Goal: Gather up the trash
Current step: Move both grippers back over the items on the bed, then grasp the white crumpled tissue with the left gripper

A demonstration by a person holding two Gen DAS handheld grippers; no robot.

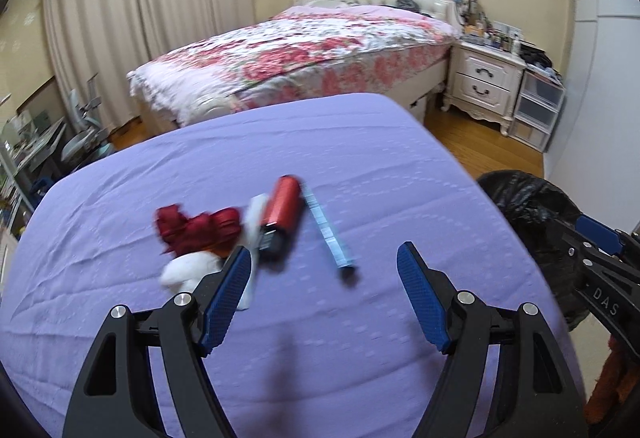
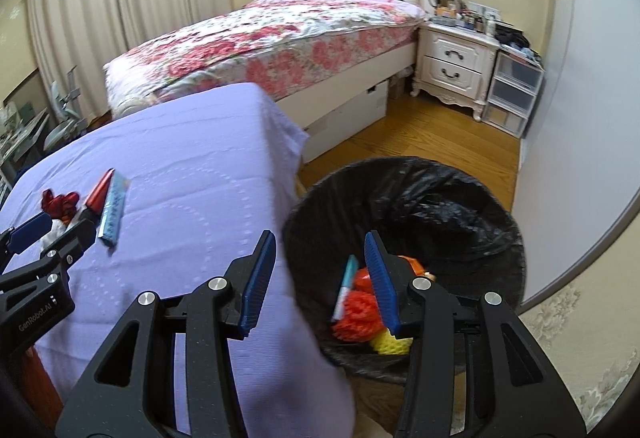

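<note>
"GenRobot.AI" — left tongs (image 2: 44, 234) ("DAS" right)

A floral-covered bed (image 1: 304, 49) stands beside a white nightstand (image 1: 482, 79), curtains (image 1: 132, 17) behind

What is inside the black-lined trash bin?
The trash bin holds orange foam netting, a yellow piece and a teal-capped pen. The right gripper covers part; anything beneath is hidden.
</note>
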